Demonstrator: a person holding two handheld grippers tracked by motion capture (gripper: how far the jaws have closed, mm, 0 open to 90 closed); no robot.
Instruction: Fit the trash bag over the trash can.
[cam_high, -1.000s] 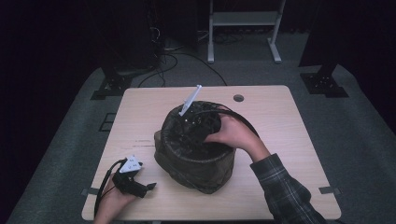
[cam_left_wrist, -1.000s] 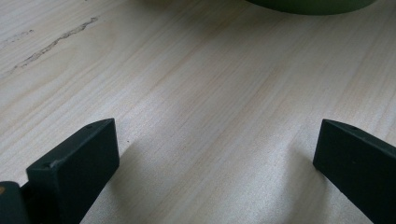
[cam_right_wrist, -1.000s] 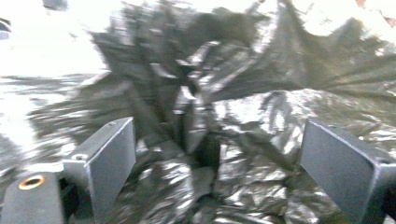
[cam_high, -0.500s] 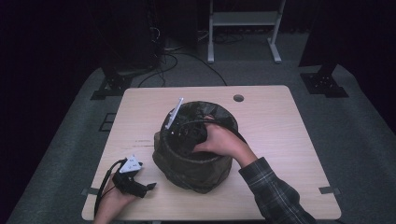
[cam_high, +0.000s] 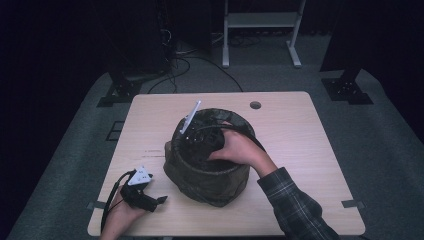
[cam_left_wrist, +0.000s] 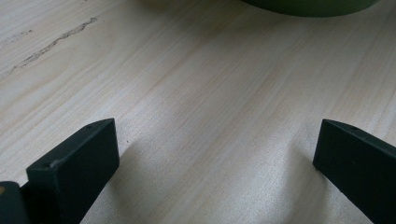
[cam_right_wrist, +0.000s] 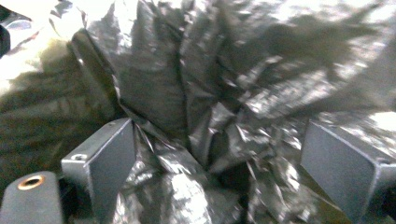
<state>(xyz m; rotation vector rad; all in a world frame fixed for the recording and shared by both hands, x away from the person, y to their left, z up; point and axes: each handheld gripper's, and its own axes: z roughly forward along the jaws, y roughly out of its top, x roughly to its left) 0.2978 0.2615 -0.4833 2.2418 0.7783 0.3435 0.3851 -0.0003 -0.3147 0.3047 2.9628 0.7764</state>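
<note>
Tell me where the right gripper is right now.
In the high view the right gripper is down inside the round olive-green bin at the table's middle; its own view shows open jaws over the crinkled black plastic liner.

crumpled black bag (cam_right_wrist: 196, 93) lining bin (cam_high: 207, 175)

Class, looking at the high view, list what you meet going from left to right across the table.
Left tool → bin lined with a black bag → round hole in the tabletop → bare right side of the table.
</note>
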